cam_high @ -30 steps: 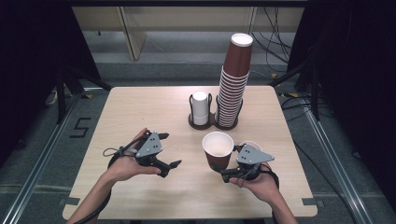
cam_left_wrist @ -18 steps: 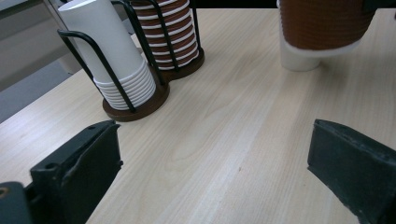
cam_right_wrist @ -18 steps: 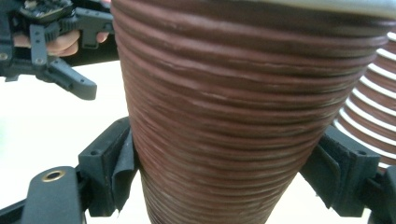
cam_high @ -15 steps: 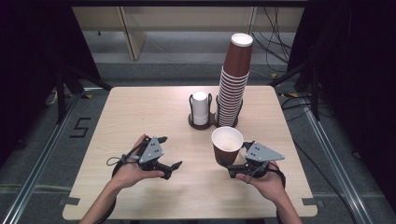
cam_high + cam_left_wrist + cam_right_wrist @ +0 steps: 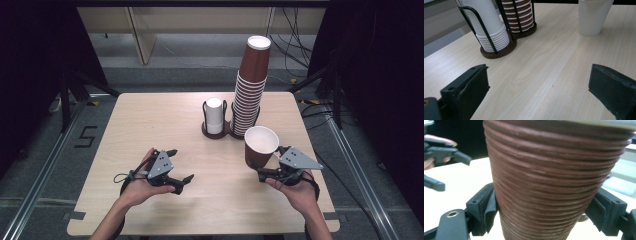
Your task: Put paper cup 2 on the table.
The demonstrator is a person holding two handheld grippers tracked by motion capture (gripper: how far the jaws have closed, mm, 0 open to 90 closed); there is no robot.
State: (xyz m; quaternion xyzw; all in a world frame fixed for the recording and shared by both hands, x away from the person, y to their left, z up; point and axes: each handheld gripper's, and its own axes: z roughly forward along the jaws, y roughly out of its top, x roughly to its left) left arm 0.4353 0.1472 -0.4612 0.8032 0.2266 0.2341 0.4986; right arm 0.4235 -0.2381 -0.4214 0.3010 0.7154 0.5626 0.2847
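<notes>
The right claw is gripping a brown ridged cup, and since a second ago it has been carrying that cup up and over to the right, closer to the tall stack. The cup was sitting nearer the middle of the surface before. Now it is hanging in the air, just in front of the rack, with its white inside showing. In the right gripper view the two black pads are pressing on the cup's brown sides, one on each side, about half shut around it. The left claw has been sinking a little toward the surface. It is standing wide open with nothing in it, and the left gripper view is showing bare wood between its jaws.

Going from big to small: the wooden surface is holding everything. On its far side a dark wire rack is standing with two round places. The right place is holding the tall stack of brown cups, many cups pushed into each other, reaching high up. The left place is holding a short stack of white cups. The two stacks are standing just beside each other. The carried cup is looking empty inside.
</notes>
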